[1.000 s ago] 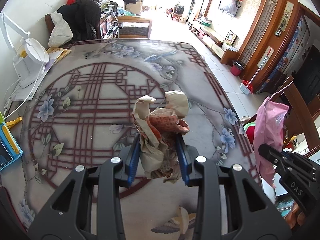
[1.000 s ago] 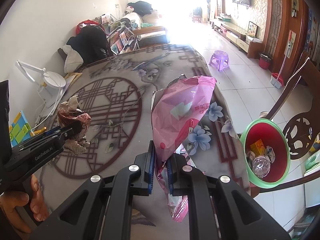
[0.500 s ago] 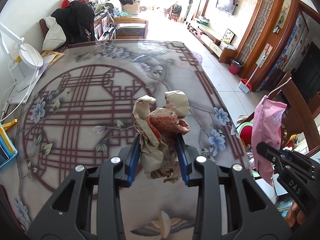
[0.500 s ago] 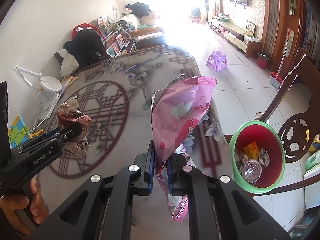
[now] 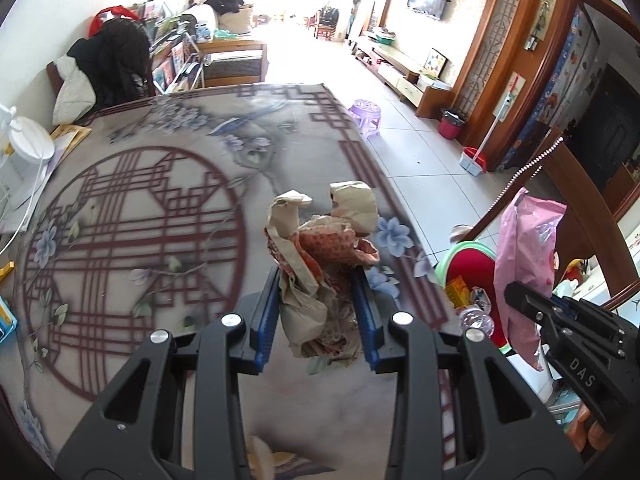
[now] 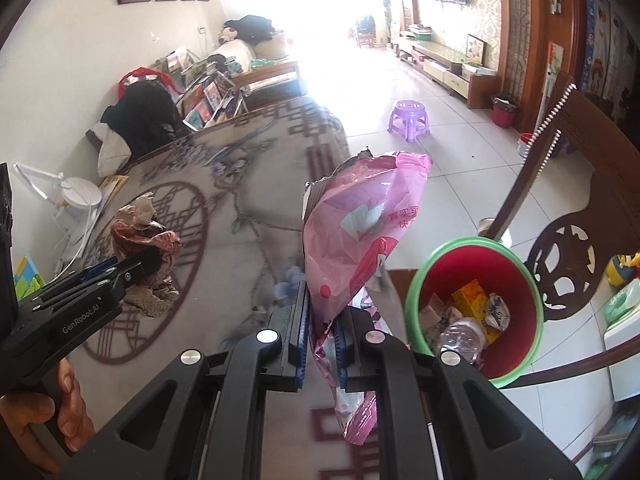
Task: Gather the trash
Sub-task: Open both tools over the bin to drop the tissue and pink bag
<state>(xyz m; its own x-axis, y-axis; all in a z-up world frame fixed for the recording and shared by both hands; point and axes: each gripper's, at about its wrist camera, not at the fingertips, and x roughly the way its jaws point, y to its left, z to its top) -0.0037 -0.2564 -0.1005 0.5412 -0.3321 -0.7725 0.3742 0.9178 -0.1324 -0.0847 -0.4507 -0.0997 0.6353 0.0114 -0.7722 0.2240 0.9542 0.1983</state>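
while left gripper [image 5: 318, 312] clamps crumpled paper [image 5: 324, 256], right gripper [image 6: 322, 332] pinches pink bag [image 6: 360, 232].

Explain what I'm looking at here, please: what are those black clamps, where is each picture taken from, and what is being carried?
No robot here: a person holds a two-finger hand-held gripper in each hand, each with a camera looking along its fingers.

In the left camera's view, the left hand-held gripper is shut on crumpled brown paper, above a table with a patterned cloth.

In the right camera's view, the right hand-held gripper is shut on a pink plastic bag.

Beside the table stands a red bin with a green rim, already holding a bottle and wrappers.
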